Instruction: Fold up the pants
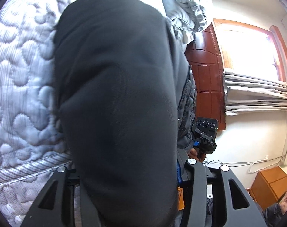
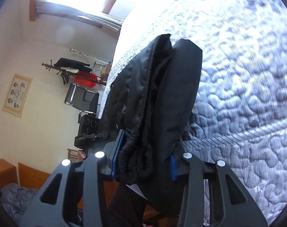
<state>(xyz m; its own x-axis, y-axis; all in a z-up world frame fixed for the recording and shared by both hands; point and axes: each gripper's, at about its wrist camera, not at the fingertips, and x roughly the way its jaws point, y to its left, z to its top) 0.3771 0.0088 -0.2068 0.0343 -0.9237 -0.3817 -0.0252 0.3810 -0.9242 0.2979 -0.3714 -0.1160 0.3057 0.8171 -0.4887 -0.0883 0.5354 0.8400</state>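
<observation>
The right gripper (image 2: pixel 143 162), tilted down, pinches bunched black pants (image 2: pixel 158 98) between its blue pads (image 2: pixel 117 155). The left gripper (image 1: pixel 124 174) likewise clamps the pants (image 1: pixel 117 94). Beyond lies the quilted mattress (image 2: pixel 247 94).

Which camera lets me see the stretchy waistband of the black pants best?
The right wrist view. There the gathered waistband of the pants shows bunched and stitched, pinched in the right gripper. The left wrist view shows only smooth dark cloth filling the picture, with no waistband to make out.
</observation>
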